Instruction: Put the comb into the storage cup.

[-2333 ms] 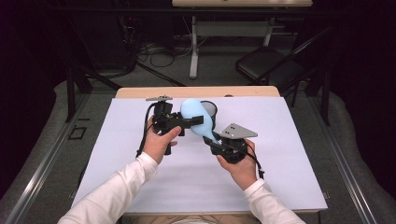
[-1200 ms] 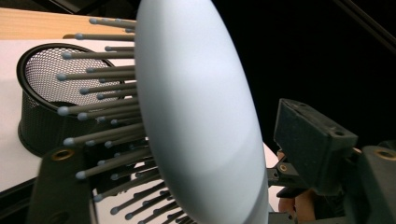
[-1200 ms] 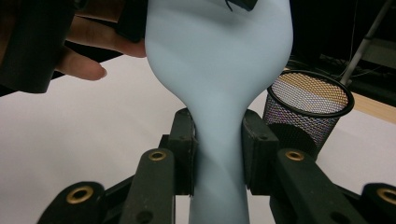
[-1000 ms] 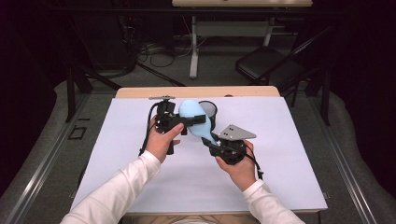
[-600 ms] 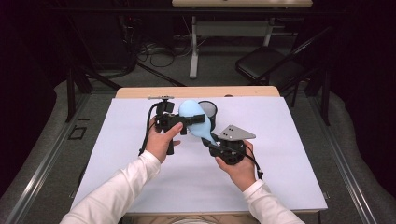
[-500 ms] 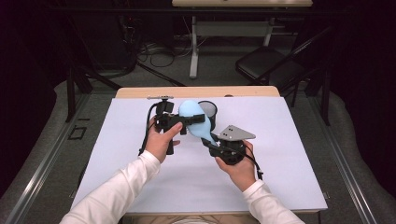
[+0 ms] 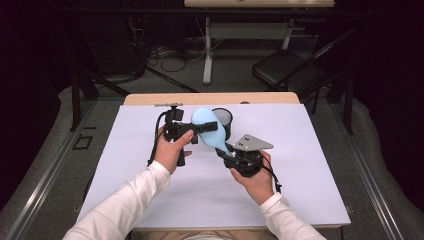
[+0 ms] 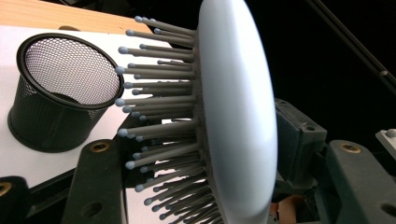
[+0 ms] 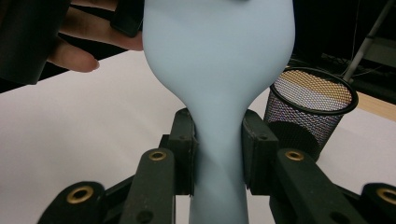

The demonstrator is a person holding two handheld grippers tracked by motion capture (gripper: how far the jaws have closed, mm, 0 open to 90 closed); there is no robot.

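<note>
Light-blue hairbrush held above the white table, beside the mesh cup; long axis slants, head away, handle toward the person. Right gripper clamps the handle. Left gripper has just been closing across the head, bristles sideways toward the cup.

Black mesh cup upright on white table, far side; folding chair beyond.

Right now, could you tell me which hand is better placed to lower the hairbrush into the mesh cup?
Probably the right. The right gripper clamps the hairbrush at its handle neck, so it controls the brush, and the mesh cup stands just beyond. The left gripper has just been closing around the bristled head.
</note>
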